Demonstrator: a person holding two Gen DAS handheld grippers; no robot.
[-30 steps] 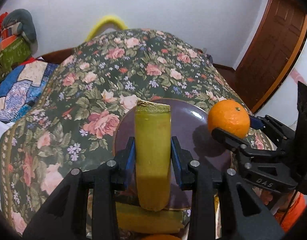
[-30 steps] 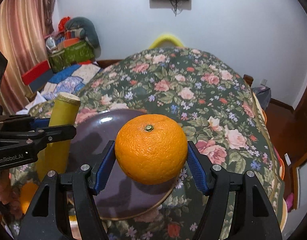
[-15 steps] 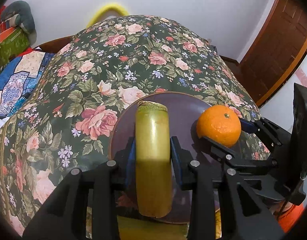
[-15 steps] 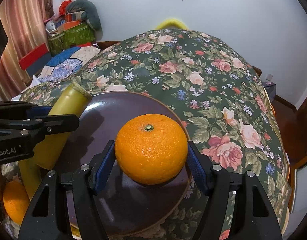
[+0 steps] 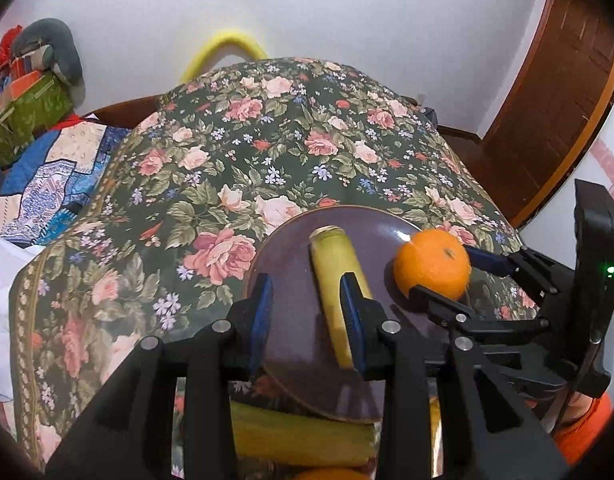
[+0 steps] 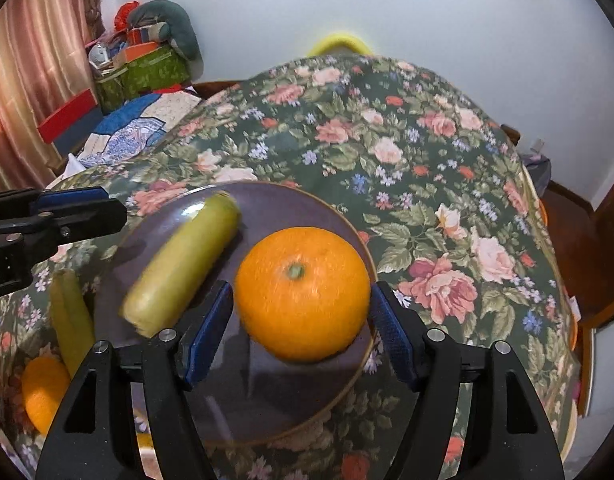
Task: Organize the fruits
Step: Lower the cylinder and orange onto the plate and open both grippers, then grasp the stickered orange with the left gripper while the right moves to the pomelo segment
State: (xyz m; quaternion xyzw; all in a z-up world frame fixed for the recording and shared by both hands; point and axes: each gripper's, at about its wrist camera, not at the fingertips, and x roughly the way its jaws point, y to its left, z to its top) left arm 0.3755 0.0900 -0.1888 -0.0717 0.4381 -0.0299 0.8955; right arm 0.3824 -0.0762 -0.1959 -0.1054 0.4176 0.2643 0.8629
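A dark purple plate (image 5: pixel 291 312) (image 6: pixel 267 408) lies on the floral cloth. A yellow-green banana piece (image 5: pixel 337 276) (image 6: pixel 179 268) lies on it, blurred in the right wrist view. My left gripper (image 5: pixel 307 316) is open, its jaws wider than the banana, whose near part sits behind the right finger. An orange (image 6: pixel 303 294) (image 5: pixel 433 268) rests on the plate's right part. My right gripper (image 6: pixel 303 336) is open, with small gaps between its blue pads and the orange.
Another yellow banana piece (image 5: pixel 299 436) (image 6: pixel 69 320) and a second orange (image 6: pixel 43 392) lie on the cloth beside the plate's near left edge. A patchwork quilt (image 5: pixel 47 176) and green box (image 6: pixel 143 68) sit off the table's left. A wooden door (image 5: pixel 555 100) stands right.
Both grippers lowered to the plate and opened. The banana piece left my left gripper and lies on the plate. The orange left my right gripper and rests on the plate.
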